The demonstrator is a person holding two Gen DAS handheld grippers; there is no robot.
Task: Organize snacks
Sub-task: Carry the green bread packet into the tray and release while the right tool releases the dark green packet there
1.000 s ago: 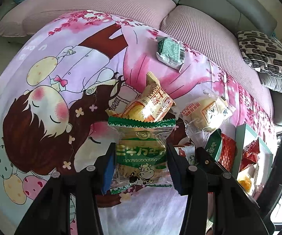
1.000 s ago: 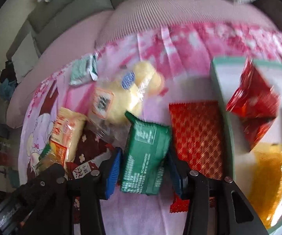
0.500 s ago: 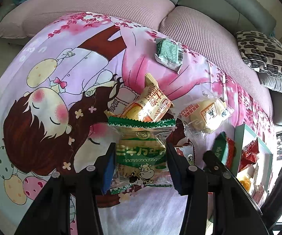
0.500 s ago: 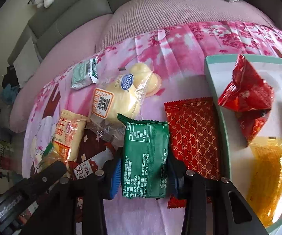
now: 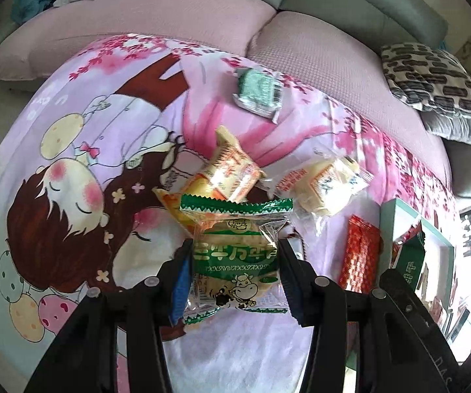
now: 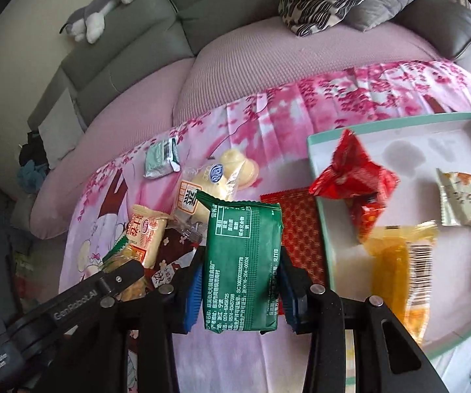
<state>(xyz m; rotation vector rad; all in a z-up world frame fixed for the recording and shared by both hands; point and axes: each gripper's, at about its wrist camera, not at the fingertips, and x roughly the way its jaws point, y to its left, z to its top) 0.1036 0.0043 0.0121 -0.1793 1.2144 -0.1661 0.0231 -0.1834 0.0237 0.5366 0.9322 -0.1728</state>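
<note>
My left gripper is shut on a clear snack pack with green trim and a cow drawing, held over the pink cartoon blanket. My right gripper is shut on a dark green snack packet, lifted above the blanket beside the white tray with a teal rim. The tray holds a red packet, a yellow packet and a pale packet. The green packet also shows by the tray in the left wrist view.
On the blanket lie a flat red patterned packet, a clear bread pack, an orange-yellow packet and a small mint-green packet. A pink and grey sofa with cushions curves behind. The left gripper's body shows lower left.
My right gripper has lifted the dark green packet off the blanket and drawn back, so more of the tray shows. My left gripper holds the cow pack as before, a little higher.
</note>
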